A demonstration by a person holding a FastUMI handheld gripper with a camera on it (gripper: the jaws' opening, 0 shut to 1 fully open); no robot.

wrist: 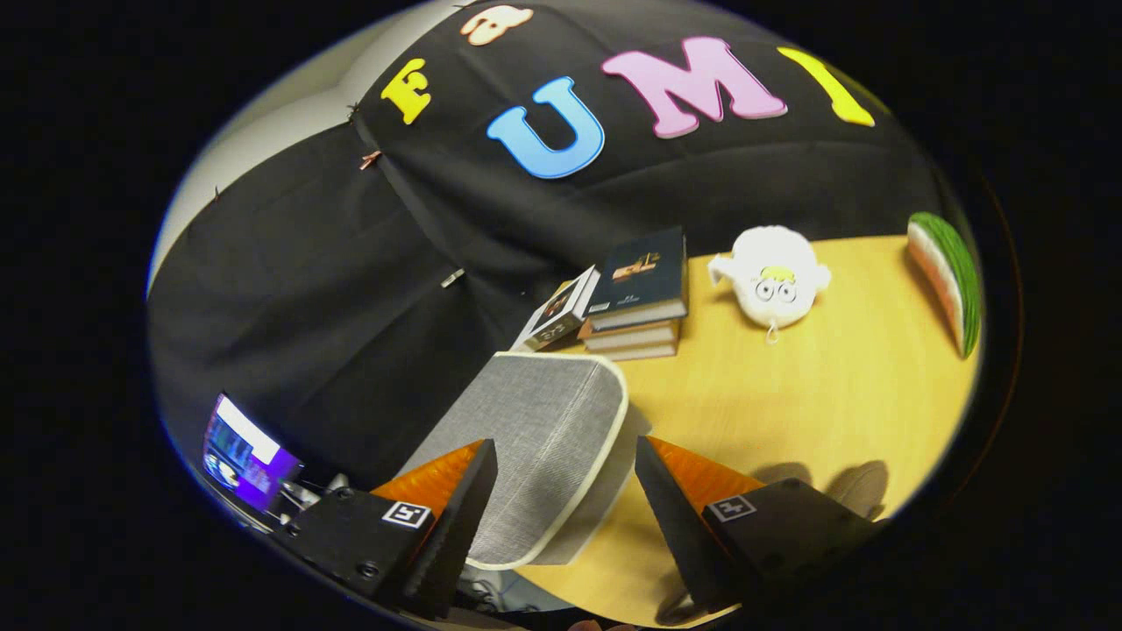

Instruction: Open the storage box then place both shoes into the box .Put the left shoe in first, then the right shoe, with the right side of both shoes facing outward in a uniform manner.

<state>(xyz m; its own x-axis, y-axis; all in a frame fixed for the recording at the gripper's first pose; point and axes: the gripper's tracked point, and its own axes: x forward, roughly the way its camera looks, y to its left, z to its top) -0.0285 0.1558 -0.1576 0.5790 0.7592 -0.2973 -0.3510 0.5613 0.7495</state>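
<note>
Gripper view, tilted: gripper [561, 469] has its two fingers spread wide apart, nothing clamped. Grey fabric storage box [535, 447] w/ pale cream trim sits between the fingers and just ahead of them; its lid panel faces the camera and looks closed, though can't tell for sure at this angle. Neither finger clearly touches the box; left one runs close alongside its edge, right one is apart from it w/ bare table showing in the gap.

Box rests on a light wooden table [815, 412], near the table's edge by the black cloth wall [333, 289]. Just beyond the box, against the wall: a stack of books [635, 307], dark cover on top, w/ one more book [561, 311] leaning tilted against the stack's side. Further along the table, apart from the books, a white plush toy [771, 276] w/ cartoon eyes lies on the wood. Well past that, a watermelon-slice shaped item [947, 280], green rind outward, stands at the table's far side.

Beside the left finger, off the table, a lit screen [245, 456] glows purple/white. Two soft shadows fall on the wood beside the right finger.
</note>
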